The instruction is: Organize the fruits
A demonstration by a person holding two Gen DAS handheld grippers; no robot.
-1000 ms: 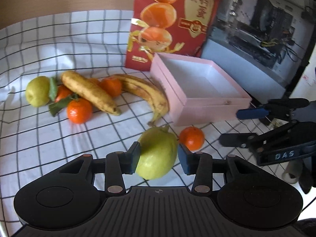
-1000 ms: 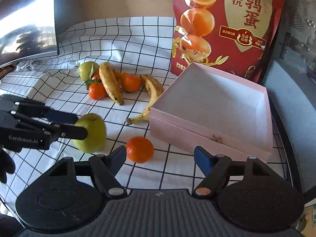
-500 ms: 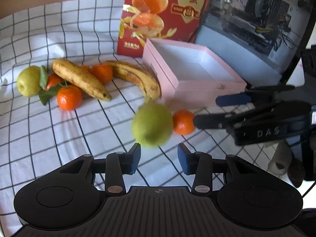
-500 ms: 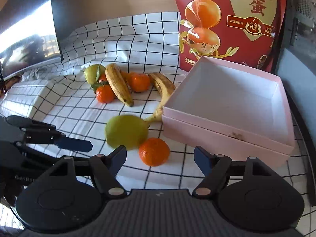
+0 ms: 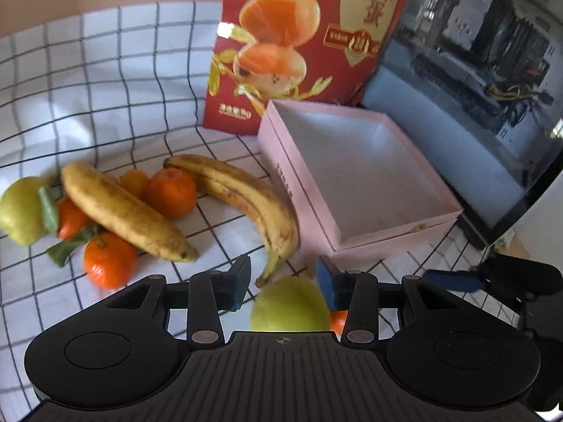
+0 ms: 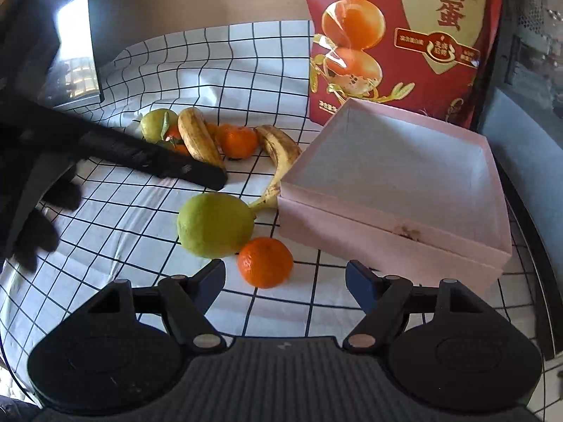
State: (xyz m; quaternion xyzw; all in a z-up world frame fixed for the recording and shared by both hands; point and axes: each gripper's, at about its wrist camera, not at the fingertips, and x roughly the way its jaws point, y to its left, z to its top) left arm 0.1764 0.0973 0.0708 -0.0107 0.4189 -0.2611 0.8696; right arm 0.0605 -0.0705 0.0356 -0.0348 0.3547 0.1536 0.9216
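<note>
left gripper point(image 5: 283, 286): jaws apart, empty, blue pads
right gripper point(image 6: 285, 281): jaws apart, empty
pear point(image 6: 214, 224): smooth green, frame centre, on checked cloth point(image 6: 211, 66), touching glossy round mandarin point(image 6: 265, 262)
box point(image 6: 394, 232): pink card, square, right
bananas point(image 5: 123, 211): spotted, curved, left

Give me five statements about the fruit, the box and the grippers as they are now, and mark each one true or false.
1. The pink box holds no fruit. True.
2. The left gripper grips the green pear. False: the pear lies on the checked cloth, fingers apart.
3. A tangerine lies beside that pear. True.
4. Both bananas are inside the box. False: they lie on the cloth.
5. The right gripper is open and empty. True.
</note>
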